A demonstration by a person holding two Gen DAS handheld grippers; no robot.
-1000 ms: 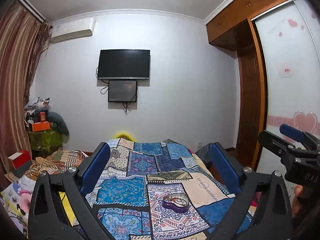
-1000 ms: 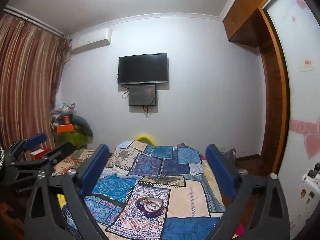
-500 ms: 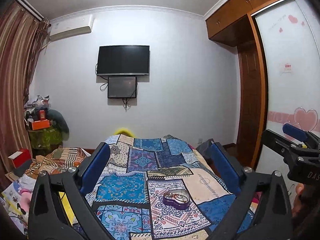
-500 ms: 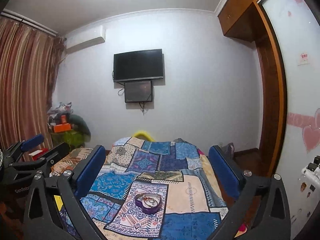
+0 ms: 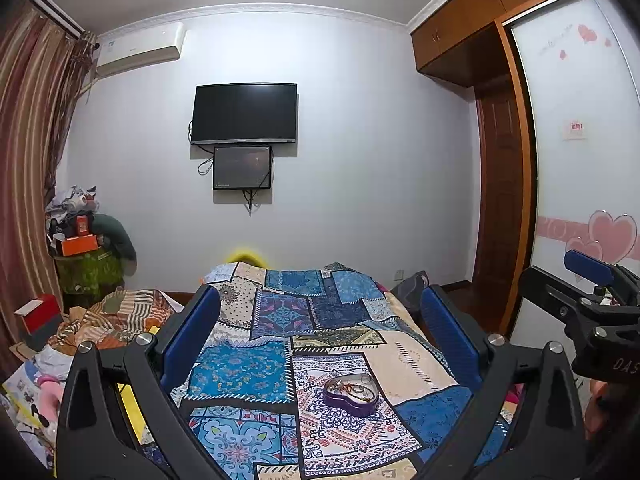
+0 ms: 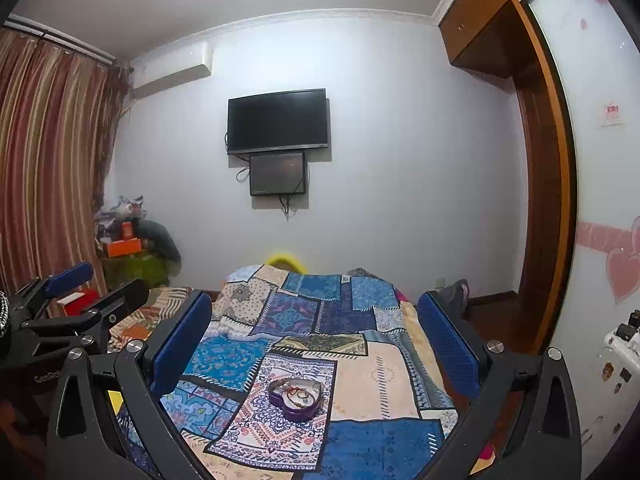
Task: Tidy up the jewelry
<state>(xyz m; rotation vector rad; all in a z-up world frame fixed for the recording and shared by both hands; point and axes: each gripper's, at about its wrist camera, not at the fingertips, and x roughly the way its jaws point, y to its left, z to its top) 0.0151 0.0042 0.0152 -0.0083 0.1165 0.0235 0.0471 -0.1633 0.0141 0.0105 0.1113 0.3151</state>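
A purple heart-shaped jewelry box (image 5: 351, 393) lies open on the patchwork bedspread (image 5: 260, 364), with small jewelry pieces inside. It also shows in the right wrist view (image 6: 295, 395). My left gripper (image 5: 320, 320) is open and empty, held above the bed's near end, well short of the box. My right gripper (image 6: 314, 324) is open and empty too, beside it. Each gripper shows at the edge of the other's view: the right gripper (image 5: 588, 292) and the left gripper (image 6: 76, 300).
The bedspread (image 6: 360, 364) runs toward a wall with a TV (image 5: 245, 113). Piled clutter and a striped blanket (image 5: 112, 316) lie to the left by the curtain (image 6: 48, 168). A wardrobe (image 5: 576, 168) with heart stickers stands on the right.
Both grippers have tilted down and drifted slightly, so the bed and box sit lower and closer in view. Both grippers remain open.
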